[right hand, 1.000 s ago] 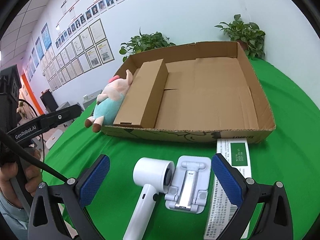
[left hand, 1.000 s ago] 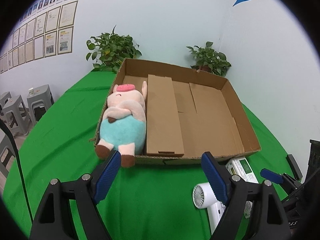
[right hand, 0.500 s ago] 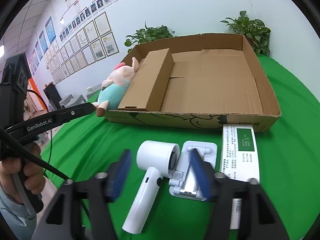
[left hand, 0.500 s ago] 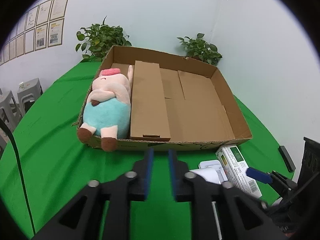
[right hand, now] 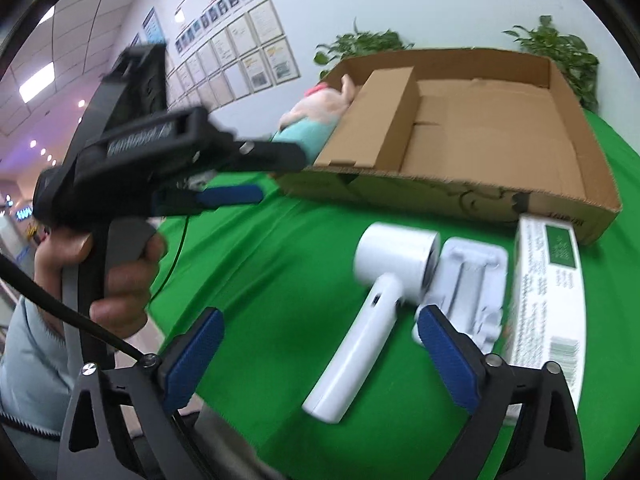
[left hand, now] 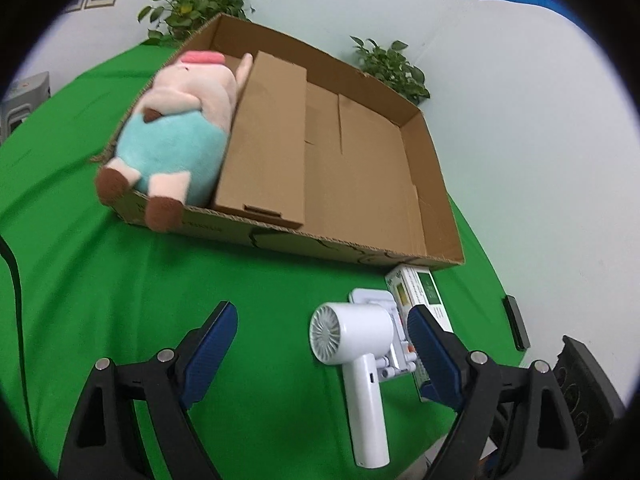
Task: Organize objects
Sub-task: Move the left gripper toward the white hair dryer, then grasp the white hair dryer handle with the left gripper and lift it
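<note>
The white hair dryer lay on the green desk just in front of the cardboard tray, barrel toward the tray and handle, its long axis, running back toward the claws. A sound pick would close across that handle near the barrel. The left claw, just reopened, and the right claw both stood apart, empty.

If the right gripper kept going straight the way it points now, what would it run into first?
Most likely the white hair dryer: its handle lies on the green cloth between the open fingers of the right gripper, just ahead. Depth is uncertain under the fisheye, so it might touch the cloth beside the handle first.
</note>
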`<action>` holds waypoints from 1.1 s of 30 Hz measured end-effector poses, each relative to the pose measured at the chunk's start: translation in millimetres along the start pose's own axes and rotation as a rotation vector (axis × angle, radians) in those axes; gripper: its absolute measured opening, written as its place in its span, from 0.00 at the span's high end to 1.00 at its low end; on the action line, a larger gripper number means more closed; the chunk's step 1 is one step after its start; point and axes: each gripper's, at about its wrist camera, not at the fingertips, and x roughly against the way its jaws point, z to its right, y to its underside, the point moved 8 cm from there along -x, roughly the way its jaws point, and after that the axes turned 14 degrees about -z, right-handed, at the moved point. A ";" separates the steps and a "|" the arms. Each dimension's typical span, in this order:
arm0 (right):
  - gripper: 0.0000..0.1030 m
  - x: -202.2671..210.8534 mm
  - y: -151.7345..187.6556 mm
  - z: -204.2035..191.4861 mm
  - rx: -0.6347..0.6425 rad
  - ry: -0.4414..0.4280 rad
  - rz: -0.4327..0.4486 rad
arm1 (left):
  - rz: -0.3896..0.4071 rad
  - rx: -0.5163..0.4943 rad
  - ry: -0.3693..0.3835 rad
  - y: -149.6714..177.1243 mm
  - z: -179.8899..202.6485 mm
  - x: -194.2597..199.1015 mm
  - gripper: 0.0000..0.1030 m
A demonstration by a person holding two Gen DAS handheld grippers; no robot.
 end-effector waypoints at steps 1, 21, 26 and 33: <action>0.10 -3.2 2.4 -1.2 0.002 0.002 -0.010 | -0.008 0.000 0.012 1.1 1.4 -2.3 0.16; 0.61 -62.2 16.7 13.4 -0.057 0.123 -0.181 | -0.232 -0.040 0.199 44.3 39.1 -82.9 0.19; 0.62 -66.1 10.2 14.7 -0.050 0.121 -0.184 | -0.260 -0.038 0.192 54.3 39.1 -93.8 0.20; 0.64 -73.4 1.5 10.2 -0.038 0.076 -0.197 | -0.266 -0.044 0.196 60.5 42.3 -99.4 0.30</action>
